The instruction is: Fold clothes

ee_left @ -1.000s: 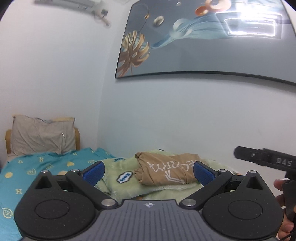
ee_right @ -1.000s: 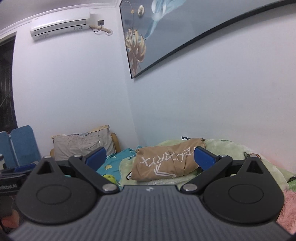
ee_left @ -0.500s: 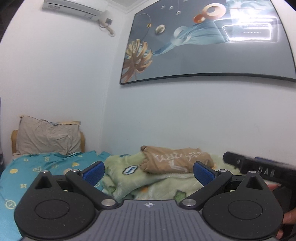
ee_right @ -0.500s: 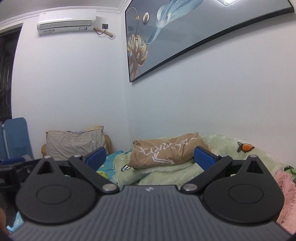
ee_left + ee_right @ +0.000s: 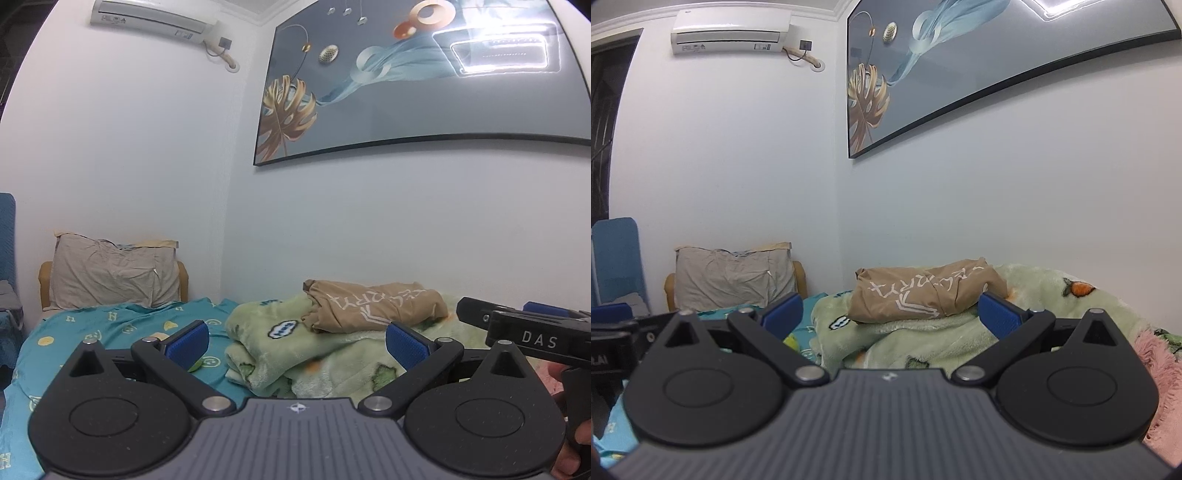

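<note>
Left wrist view: left tongs (image 5: 295, 341) and right tongs (image 5: 890, 314) are spread wide, empty; the folded tan shirt (image 5: 373, 304) lies beyond them, apart, on the green blanket (image 5: 332, 354).

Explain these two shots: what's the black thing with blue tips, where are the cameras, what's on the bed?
No robot: a person carries a handheld claw in each hand, each with a fisheye camera looking along its blue pads. One view is from the left claw, the other from the right claw. The right claw also shows at the edge of the left view. Both are open and hold nothing. Ahead, a tan shirt lies bundled on a green blanket on the bed, with a pillow at its head.
</note>
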